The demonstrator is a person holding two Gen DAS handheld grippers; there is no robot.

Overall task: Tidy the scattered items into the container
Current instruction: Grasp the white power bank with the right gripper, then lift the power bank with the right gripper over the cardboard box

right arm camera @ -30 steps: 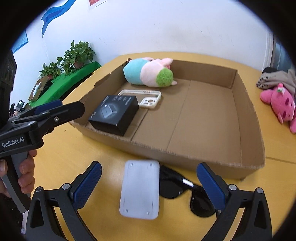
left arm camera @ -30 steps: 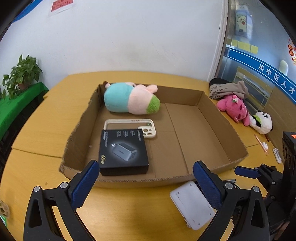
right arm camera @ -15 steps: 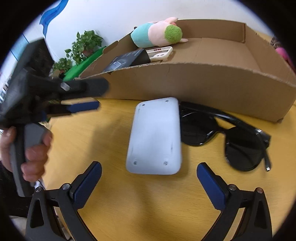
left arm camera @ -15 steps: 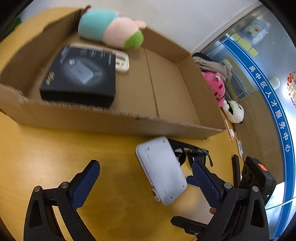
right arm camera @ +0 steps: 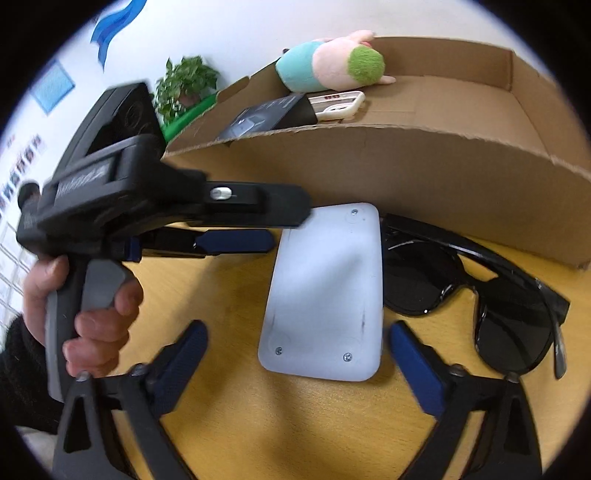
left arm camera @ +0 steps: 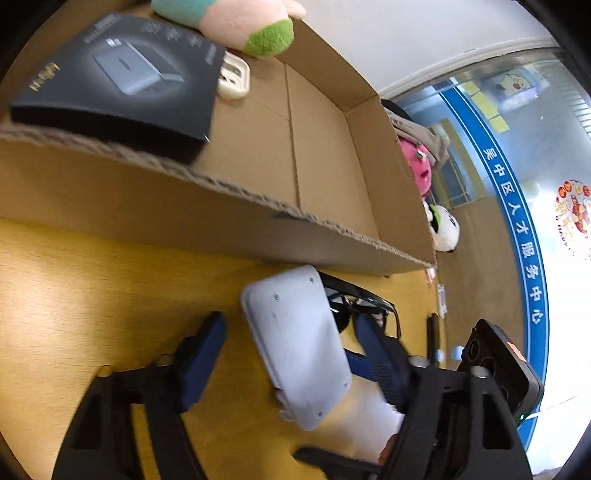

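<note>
A flat white device point(right arm camera: 325, 291) lies screws-up on the yellow table in front of the cardboard box point(right arm camera: 406, 162); it also shows in the left wrist view point(left arm camera: 299, 339). Black sunglasses point(right arm camera: 480, 288) lie just right of it. My right gripper point(right arm camera: 295, 354) is open, its fingers on either side of the device's near end. My left gripper point(left arm camera: 291, 354) is open and straddles the same device from the left side; it shows in the right wrist view point(right arm camera: 236, 221). The box point(left arm camera: 184, 206) holds a black carton point(left arm camera: 118, 81), a cream phone case point(left arm camera: 234, 79) and a plush toy point(left arm camera: 236, 22).
A pink plush point(left arm camera: 419, 170) and a panda plush point(left arm camera: 443, 229) lie on the table past the box's right end, with grey cloth point(left arm camera: 421, 133) behind them. A potted plant point(right arm camera: 184, 85) stands at the far left. Small pens lie near the sunglasses point(left arm camera: 430, 332).
Both grippers have dropped low and moved in on the white device, and their fingers have narrowed around it. The left gripper has swung in close beside the right one.
</note>
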